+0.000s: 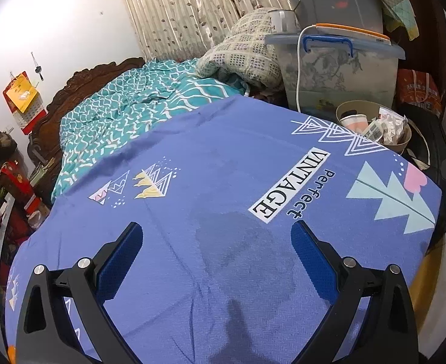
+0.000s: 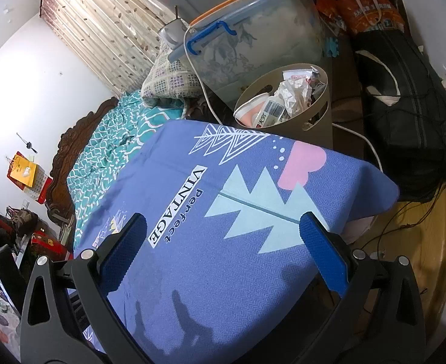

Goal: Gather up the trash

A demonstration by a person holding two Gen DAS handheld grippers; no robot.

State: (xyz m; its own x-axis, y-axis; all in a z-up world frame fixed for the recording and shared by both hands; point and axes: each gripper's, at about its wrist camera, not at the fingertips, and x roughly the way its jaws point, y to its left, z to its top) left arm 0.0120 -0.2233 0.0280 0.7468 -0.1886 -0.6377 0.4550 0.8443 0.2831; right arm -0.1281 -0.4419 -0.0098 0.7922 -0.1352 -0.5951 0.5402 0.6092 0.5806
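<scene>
A beige waste bin [image 2: 320, 118] stands just past the far right corner of a blue printed cloth [image 2: 223, 257]. It holds a paper cup [image 2: 250, 107], a barcoded wrapper and crumpled white paper [image 2: 295, 94]. The same bin [image 1: 403, 141] shows at the right in the left wrist view. My left gripper [image 1: 216, 254] hovers open over the blue cloth [image 1: 223, 182], nothing between its fingers. My right gripper [image 2: 223, 242] is open too, above the cloth's right part, short of the bin. No loose trash shows on the cloth.
A clear storage box with a blue lid [image 2: 253, 30] stands behind the bin, a white cable [image 2: 365, 142] trailing past it. A black bag [image 2: 410, 127] lies on the floor at right. A teal quilt [image 1: 125, 112] and a checked pillow [image 1: 241, 51] lie on the bed beyond.
</scene>
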